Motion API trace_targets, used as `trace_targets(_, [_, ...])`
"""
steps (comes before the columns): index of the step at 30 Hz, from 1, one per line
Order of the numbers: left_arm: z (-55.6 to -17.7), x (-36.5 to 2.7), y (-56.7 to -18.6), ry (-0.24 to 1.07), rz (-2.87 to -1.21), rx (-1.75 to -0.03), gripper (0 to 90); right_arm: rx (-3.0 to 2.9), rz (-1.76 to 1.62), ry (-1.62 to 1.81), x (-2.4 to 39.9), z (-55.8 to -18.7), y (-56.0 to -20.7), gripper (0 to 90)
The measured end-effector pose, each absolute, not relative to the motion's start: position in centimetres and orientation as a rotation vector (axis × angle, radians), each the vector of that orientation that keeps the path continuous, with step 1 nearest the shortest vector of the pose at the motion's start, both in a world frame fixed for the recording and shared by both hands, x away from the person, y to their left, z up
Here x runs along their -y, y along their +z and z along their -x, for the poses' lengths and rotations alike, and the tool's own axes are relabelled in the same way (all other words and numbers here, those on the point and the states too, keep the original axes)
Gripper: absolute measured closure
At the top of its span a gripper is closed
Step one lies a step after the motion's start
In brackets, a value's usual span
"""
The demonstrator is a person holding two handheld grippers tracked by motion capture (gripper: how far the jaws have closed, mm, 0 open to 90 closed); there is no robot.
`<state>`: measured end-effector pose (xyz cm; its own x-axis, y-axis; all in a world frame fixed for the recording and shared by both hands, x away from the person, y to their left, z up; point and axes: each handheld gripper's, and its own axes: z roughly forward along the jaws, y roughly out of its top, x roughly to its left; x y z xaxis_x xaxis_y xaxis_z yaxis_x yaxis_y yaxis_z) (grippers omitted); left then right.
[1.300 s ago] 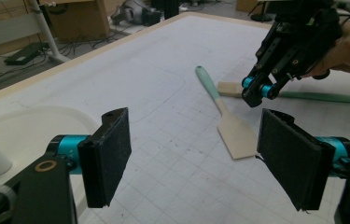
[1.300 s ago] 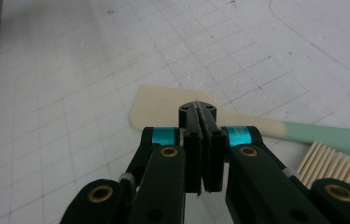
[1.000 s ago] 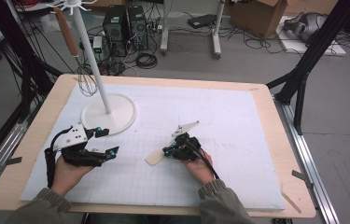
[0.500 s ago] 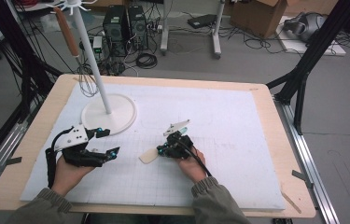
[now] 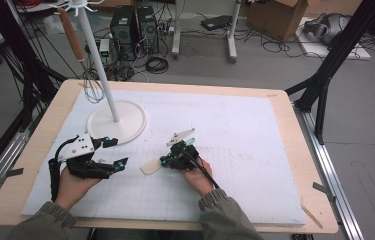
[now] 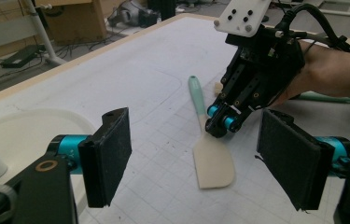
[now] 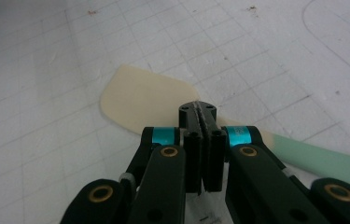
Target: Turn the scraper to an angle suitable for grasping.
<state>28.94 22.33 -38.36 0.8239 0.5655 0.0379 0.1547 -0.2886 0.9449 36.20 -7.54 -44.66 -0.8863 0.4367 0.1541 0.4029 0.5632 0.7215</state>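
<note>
A spatula with a cream blade (image 5: 150, 167) and a mint-green handle (image 6: 196, 93) lies flat on the white mat. My right gripper (image 5: 164, 161) is shut, nothing shows between its jaws, and its closed tips sit at the spatula's neck (image 7: 198, 109), just behind the blade (image 7: 140, 100). My left gripper (image 5: 116, 151) rests to the left of the blade, a short way off, and points at it. Its pads (image 6: 112, 154) stand wide apart with nothing between them. In the left gripper view the blade (image 6: 213, 163) lies ahead, with the right gripper (image 6: 219, 123) over its neck.
A white stand with a round base (image 5: 116, 122) and a tall pole (image 5: 100, 65) is behind the left gripper. A wooden-handled whisk (image 5: 92, 87) hangs from it. The mat (image 5: 255, 150) covers a wooden table, with computers, cables and boxes on the floor beyond.
My right gripper has slid left across the mat, and the spatula has moved left with it, closer to the left gripper. The left hand has stayed put.
</note>
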Motion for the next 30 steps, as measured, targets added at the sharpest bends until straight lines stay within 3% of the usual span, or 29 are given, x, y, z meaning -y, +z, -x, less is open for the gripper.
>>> trace_targets(14, [-28.7,-22.5,-38.3,0.448,-1.847,-0.544,26.6,-2.549,-0.928,1.299,12.4,-37.9,-42.7,89.4])
trace_targets(21, [-28.7,-22.4,-38.4,0.447,-1.855,-0.538,27.1,-2.438,-1.097,1.232,15.9,-40.2,-43.2,89.3])
trace_targets(30, [-28.8,-22.2,-38.5,0.441,-1.860,-0.535,27.1,-2.360,-1.152,1.171,16.8,-41.5,-44.4,89.4])
